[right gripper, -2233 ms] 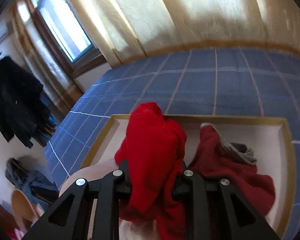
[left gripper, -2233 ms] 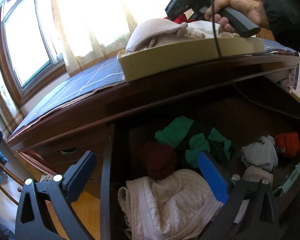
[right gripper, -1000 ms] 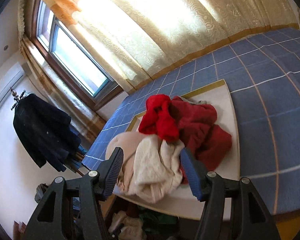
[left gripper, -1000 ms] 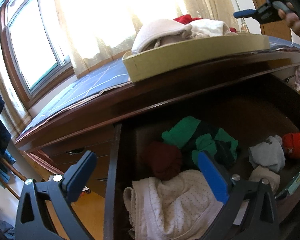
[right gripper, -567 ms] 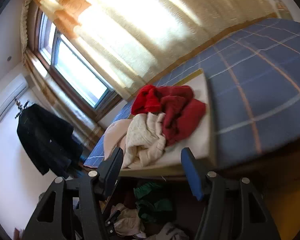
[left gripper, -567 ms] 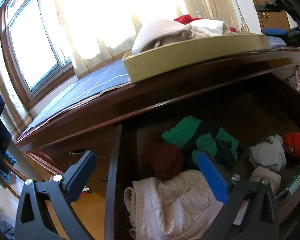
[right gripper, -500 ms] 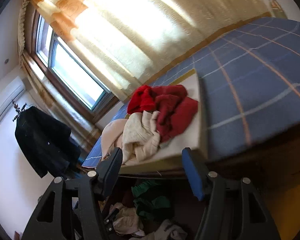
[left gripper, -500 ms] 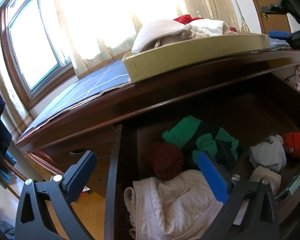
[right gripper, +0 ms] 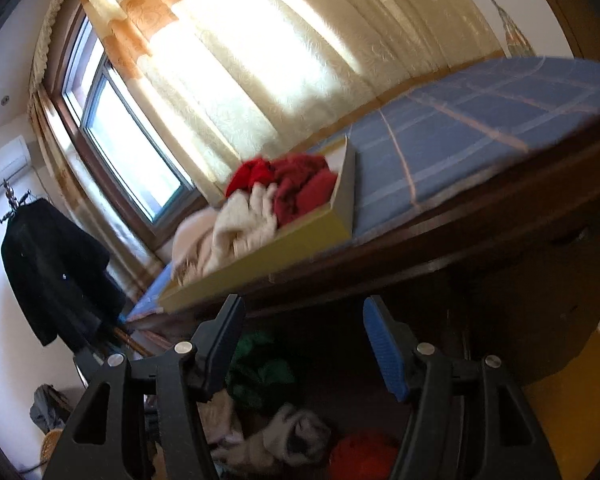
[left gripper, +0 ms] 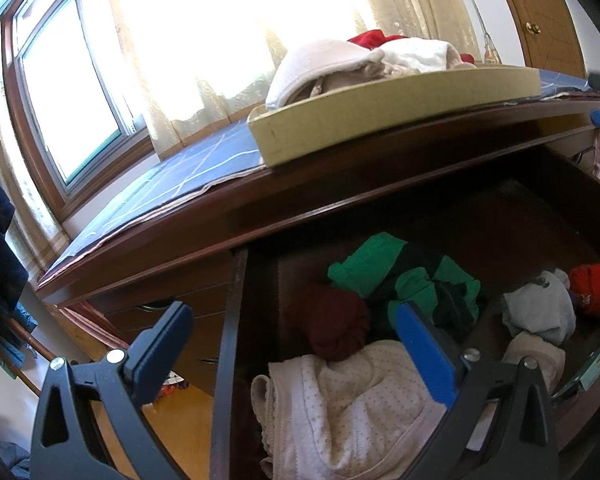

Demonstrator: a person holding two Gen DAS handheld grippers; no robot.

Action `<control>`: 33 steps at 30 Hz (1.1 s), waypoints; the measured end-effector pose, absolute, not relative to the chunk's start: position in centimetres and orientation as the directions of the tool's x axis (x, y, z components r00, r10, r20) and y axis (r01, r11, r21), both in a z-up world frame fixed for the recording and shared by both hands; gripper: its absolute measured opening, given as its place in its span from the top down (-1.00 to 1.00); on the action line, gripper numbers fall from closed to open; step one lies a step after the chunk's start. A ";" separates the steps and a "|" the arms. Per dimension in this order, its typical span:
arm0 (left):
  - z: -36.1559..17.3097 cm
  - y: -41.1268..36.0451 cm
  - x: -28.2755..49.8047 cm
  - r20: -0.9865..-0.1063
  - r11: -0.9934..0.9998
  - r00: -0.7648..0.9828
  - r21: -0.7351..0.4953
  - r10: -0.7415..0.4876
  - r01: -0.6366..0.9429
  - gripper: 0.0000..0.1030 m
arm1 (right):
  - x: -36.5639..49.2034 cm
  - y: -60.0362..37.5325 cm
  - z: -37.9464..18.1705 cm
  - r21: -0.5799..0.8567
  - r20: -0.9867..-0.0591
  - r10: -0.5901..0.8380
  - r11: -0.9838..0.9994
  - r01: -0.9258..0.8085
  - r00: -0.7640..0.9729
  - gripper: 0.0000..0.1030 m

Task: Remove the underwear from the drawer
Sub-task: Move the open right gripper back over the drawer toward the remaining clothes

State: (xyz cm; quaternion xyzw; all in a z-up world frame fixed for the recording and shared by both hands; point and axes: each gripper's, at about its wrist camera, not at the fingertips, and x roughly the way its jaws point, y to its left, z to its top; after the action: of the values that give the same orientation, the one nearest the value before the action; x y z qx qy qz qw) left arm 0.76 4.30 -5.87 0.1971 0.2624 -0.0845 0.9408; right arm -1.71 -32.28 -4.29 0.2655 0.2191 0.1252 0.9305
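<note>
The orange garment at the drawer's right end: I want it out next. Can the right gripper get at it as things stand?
Probably yes. The right gripper is open and empty above the open drawer, and the orange garment lies uncovered below it.

Dresser top point(left gripper: 284, 200): crosses mid-frame in the left wrist view, cloth point(left gripper: 188, 168) spread over it.
Tray point(left gripper: 380, 116): on the cloth, upper right, garments point(left gripper: 340, 64) heaped inside.
Drawer point(left gripper: 226, 344): pulled out below the top, lower right.
Underwear point(left gripper: 352, 408): in the drawer's near part, more clothes point(left gripper: 404, 276) behind.
Window point(left gripper: 72, 92): upper left.
</note>
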 end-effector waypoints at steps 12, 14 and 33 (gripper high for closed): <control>-5.8 4.5 0.5 -0.511 0.909 0.858 0.329 -0.055 0.255 -0.99 | -3.3 -31.6 -7.7 0.503 -0.440 0.298 0.863 -0.042 0.847 -0.24; -5.8 4.5 0.4 -0.513 0.909 0.857 0.330 -0.054 0.255 -0.99 | -3.4 -30.9 -7.7 0.449 -0.453 0.262 0.893 -0.037 0.852 -0.24; -5.7 4.6 0.7 -0.505 0.909 0.861 0.331 -0.055 0.252 -0.99 | -1.7 -23.7 -10.8 0.094 -0.605 0.115 0.993 -0.073 0.788 -0.65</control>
State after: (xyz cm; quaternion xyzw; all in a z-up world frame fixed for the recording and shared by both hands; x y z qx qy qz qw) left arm 0.67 4.63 -5.73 0.1967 0.2504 -0.0814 0.9444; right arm -1.68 -23.65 -10.85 0.0327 0.3217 0.0499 0.9450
